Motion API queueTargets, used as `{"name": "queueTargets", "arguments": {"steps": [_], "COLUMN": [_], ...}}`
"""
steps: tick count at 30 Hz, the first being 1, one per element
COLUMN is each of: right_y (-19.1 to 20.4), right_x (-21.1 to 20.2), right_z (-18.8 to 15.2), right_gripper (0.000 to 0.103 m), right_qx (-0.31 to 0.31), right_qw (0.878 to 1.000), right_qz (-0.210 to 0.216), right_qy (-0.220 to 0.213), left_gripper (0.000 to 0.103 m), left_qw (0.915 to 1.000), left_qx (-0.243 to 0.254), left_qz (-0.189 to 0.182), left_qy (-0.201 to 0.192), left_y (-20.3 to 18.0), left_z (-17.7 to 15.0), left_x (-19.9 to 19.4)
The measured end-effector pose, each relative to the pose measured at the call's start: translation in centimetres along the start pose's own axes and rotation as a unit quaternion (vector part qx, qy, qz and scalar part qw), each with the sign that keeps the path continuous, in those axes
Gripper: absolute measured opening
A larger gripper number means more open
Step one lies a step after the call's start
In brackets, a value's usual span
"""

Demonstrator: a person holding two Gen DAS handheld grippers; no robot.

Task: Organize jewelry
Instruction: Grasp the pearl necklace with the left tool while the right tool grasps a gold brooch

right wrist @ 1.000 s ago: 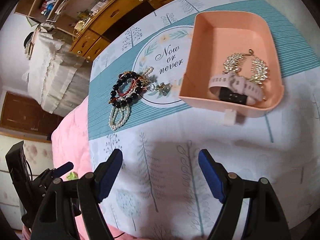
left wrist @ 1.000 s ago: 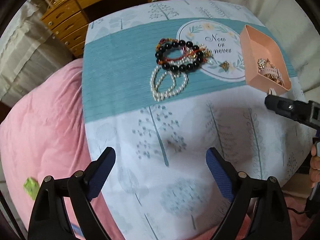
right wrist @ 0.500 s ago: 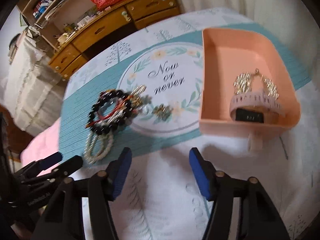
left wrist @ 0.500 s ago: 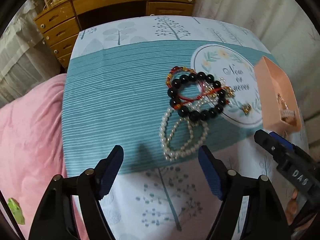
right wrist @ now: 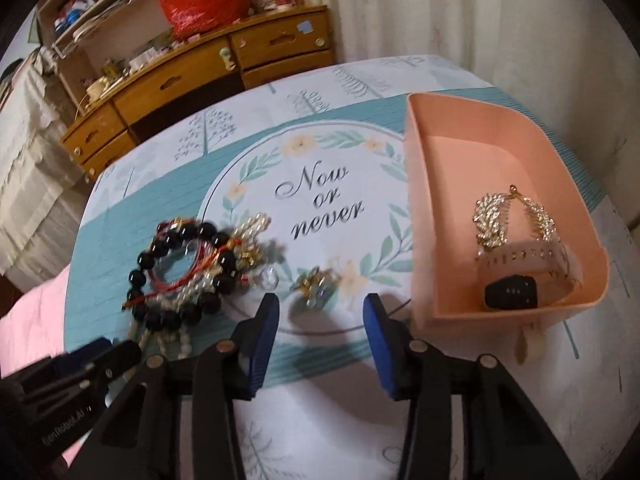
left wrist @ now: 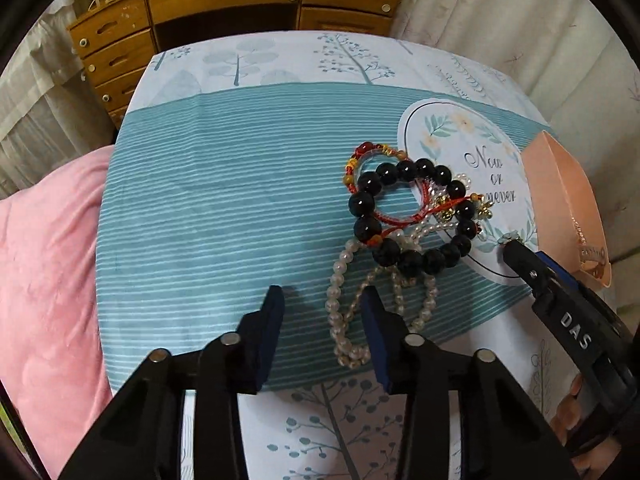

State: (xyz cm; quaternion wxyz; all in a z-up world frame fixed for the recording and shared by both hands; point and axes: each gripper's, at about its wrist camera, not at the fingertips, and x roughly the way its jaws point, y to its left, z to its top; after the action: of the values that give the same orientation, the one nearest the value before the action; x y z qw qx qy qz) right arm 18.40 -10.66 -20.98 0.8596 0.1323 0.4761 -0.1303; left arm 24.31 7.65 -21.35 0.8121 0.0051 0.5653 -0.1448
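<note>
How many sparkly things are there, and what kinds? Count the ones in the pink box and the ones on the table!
In the pink box: gold leaf bracelet 1, pink watch 1.
On the table: black bead bracelet 1, pearl strand 1, red cord bracelet 1, small gold charm 1.
Total: 6. The pile is tangled, so more could be hiding.

The tablecloth [right wrist: 320, 420] carries tangled bracelets [left wrist: 404, 220]; a brooch [right wrist: 314, 284]; a peach tray [right wrist: 420, 216].

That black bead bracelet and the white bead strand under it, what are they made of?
Black bead bracelet: glossy, with sharp highlights; polished stone or glass, can't tell which. White bead strand: soft pearly sheen, real or imitation pearls. Pink tray: matte, smoothly moulded, probably plastic.
</note>
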Motion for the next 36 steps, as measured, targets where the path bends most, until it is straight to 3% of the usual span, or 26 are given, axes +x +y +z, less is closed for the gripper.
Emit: {"name": "queueTargets", "arguments": {"steps": [3,5,15,16,19,27,31,36], "right_y": [0.1,0.1,1.6,1.6,1.6,1.5,1.3,1.0], "right_x": [0.4,0.7,1.3,1.3,1.3,1.3,1.1,0.2], "right_z": [0.2,0.2,0.2,0.1,0.1,0.3,0.2,-0.6], "right_gripper": [0.042,0.041,0.031,0.025,0.024,0.024,0.024,0.024], "right_qx": [-0.002,-0.001,-0.049,-0.054,-0.065,-0.075,-0.084,-0.114], "right_qw": [1.0,1.0,0.998,0.998,0.997,0.997,0.996,0.993], "right_qz": [-0.007,-0.008,-0.036,-0.039,-0.039,-0.03,-0.021,-0.005], "right_qy": [0.0,0.004,-0.008,-0.01,-0.011,-0.002,0.008,0.021], "left_gripper": [0.028,0.02,0.017,0.015,0.009,0.005,0.005,0.005], "left_qw": [1.0,0.9998,0.9993,0.9992,0.9993,0.9967,0.9981,0.9985], "left_qx": [0.007,0.016,0.017,0.012,0.009,0.076,0.06,0.038], "left_qz": [-0.002,-0.008,-0.032,-0.036,-0.035,0.018,-0.013,-0.039], "left_qy": [-0.002,-0.002,-0.007,-0.006,-0.011,-0.024,0.008,0.006], "left_y": [-0.1,-0.3,0.0,0.3,0.5,-1.6,-1.0,-0.2], "left_z": [0.0,0.1,0.2,0.3,1.1,0.9,0.8,0.3], "left_x": [0.0,0.1,0.2,0.2,0.6,0.7,0.3,-1.6]}}
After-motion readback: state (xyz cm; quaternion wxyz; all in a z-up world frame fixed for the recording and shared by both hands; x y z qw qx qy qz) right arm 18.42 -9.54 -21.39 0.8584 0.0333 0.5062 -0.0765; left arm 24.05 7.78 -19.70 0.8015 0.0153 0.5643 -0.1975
